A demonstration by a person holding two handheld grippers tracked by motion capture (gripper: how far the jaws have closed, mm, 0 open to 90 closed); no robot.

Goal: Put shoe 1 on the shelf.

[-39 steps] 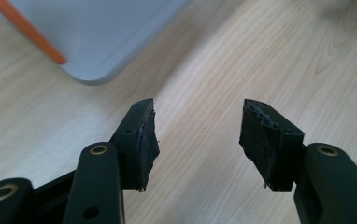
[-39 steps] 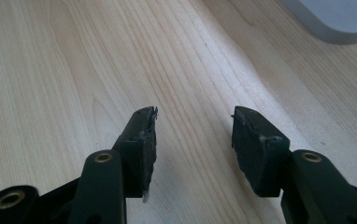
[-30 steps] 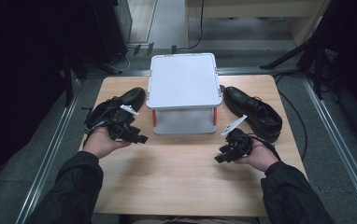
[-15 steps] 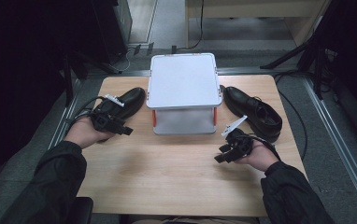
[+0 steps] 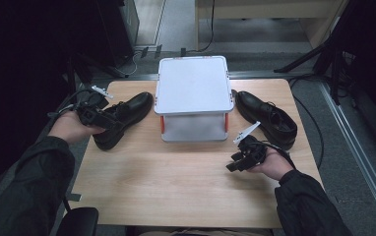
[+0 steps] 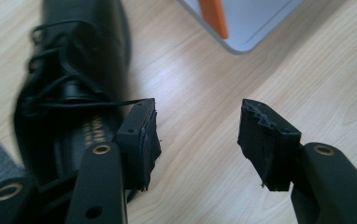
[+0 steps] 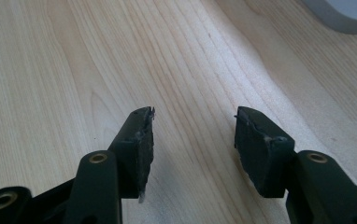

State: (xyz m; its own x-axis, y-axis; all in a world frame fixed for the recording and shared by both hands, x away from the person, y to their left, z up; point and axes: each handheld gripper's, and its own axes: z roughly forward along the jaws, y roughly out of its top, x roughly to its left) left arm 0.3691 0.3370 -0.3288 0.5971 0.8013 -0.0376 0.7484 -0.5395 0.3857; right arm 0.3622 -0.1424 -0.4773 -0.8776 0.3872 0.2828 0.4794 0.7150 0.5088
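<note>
A black lace-up shoe (image 5: 122, 118) is shown lying on its sole on the left part of a light wooden table (image 5: 176, 191), toe directed toward a white lidded box (image 5: 193, 98) with orange latches that stands at the middle of the far edge. The left gripper (image 5: 108, 120) is held over the heel end of this shoe; in the left gripper view its jaws are seen spread, having just been closing slightly, with bare tabletop between them and the shoe's (image 6: 69, 88) open collar and laces just beside the left-hand jaw, untouched by the pads. A second black shoe (image 5: 267, 118) is placed on the right of the box, heel toward the near side. The right gripper (image 5: 233, 164) is held low over the table, near that shoe's heel but apart from it, its jaws spread over bare wood grain in the right gripper view (image 7: 193, 135). Both grippers are carried by hands in dark sleeves entering from the near edge. The table surface is pale, straight-grained and unmarked. Around it a grey floor (image 5: 343, 128) is seen, crossed by black cables, with dark stands at the right and pale wooden furniture (image 5: 269, 19) at the far side
</note>
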